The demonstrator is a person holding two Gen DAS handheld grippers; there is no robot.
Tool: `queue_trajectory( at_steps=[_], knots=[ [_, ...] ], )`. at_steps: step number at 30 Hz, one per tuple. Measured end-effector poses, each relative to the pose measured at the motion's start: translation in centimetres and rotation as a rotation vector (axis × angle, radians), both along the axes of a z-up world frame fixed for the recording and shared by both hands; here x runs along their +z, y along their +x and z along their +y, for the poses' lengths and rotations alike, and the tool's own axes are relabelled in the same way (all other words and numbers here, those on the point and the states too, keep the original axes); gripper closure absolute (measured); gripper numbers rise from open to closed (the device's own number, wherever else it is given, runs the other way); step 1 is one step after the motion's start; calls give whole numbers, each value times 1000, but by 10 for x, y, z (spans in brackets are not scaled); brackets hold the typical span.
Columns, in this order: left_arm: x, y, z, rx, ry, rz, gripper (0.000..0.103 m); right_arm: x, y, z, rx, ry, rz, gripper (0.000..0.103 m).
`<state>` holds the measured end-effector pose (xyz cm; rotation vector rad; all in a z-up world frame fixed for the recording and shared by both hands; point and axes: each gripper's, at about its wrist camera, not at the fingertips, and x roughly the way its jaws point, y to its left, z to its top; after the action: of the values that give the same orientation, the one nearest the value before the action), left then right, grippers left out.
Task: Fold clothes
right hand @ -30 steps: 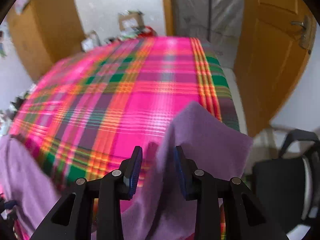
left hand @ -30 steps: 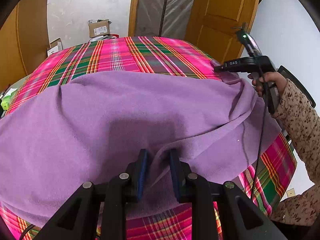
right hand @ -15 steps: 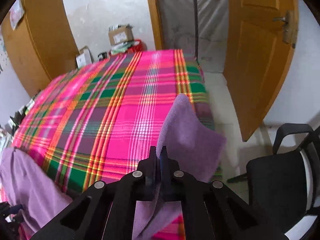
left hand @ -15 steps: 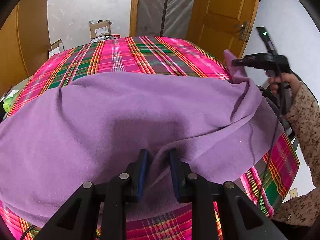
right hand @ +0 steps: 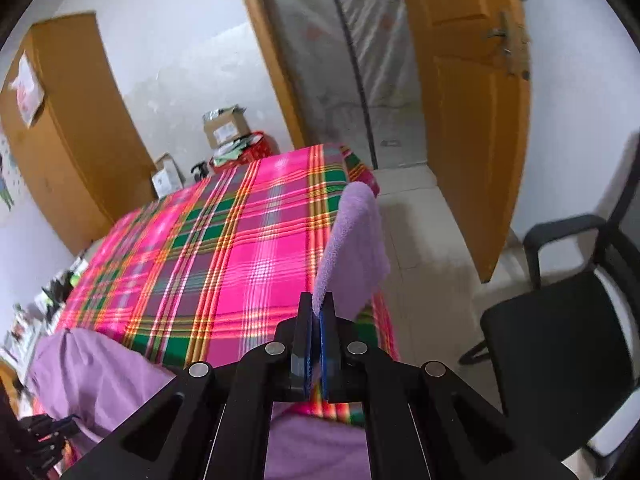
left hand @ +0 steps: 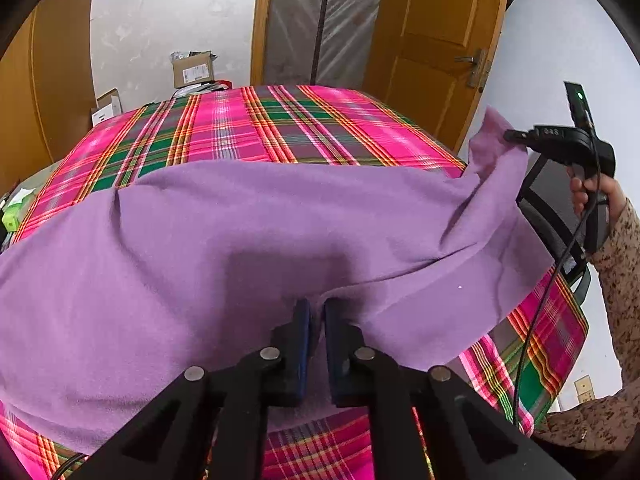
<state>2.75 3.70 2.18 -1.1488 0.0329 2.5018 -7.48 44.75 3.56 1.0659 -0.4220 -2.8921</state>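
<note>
You have one soft lilac fleece garment point(left hand: 248, 248) spread across the near half of the table's pink-and-green plaid cloth point(left hand: 256, 128), and both tools are on it. Your left gripper point(left hand: 316, 320) sits at six o'clock in its own view with its jaws closing on a raised fold of the fleece near the front hem; the fabric stands between the blue pads point(left hand: 302, 340), so let them finish biting before you pull. Your right gripper point(right hand: 318, 312) is pressed together on a corner of the same fleece, which sticks up past the tips toward twelve o'clock; from the left view that corner hangs lifted off the table at about two o'clock, with your right hand point(left hand: 592, 196) on the trigger. To do this fold well, I judge you should lift both pinches level with each other, keep the edge between them taut but not stretched, and carry it toward the far side in one arc so the layer lands flat. Watch the slack ridge running from the centre to three o'clock: it may crease under the fold. By count: one garment, one plaid cloth, two grippers, one black chair point(right hand: 560, 320) at four o'clock of the right view, and three cardboard boxes point(right hand: 224, 128) by the far wall.
</note>
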Motion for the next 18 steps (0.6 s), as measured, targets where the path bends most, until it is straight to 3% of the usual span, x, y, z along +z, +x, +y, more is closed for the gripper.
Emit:
queue_trajectory(
  at_steps=[18],
  knots=[
    [16,24,-14,-15,42,44,100,-23,91,43,-122,-110,42,100]
  ],
)
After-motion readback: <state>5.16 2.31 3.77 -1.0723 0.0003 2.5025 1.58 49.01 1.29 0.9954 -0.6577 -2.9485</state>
